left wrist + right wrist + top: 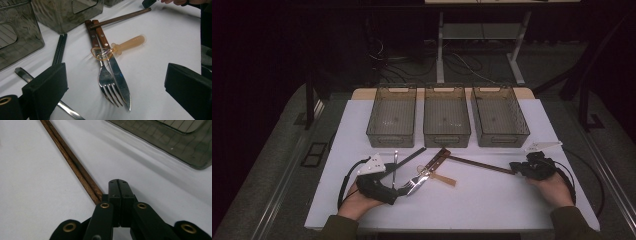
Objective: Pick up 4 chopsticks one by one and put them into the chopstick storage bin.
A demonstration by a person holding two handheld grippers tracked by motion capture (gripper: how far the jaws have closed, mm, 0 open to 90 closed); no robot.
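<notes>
The right gripper has its jaws shut tight together, with nothing between them. Its tip rests on the white bench just beside the near end of the brown chopsticks, maybe to nudge them. They lie flat, pointing at the cutlery pile. The left gripper is wide open and holds nothing. It sits low, with the fork and knife between its jaws, so it looks ready to grab them. A little orange whisk lies across them. Three grey bins wait behind, likely for sorting. Both hands rest low on the bench
</notes>
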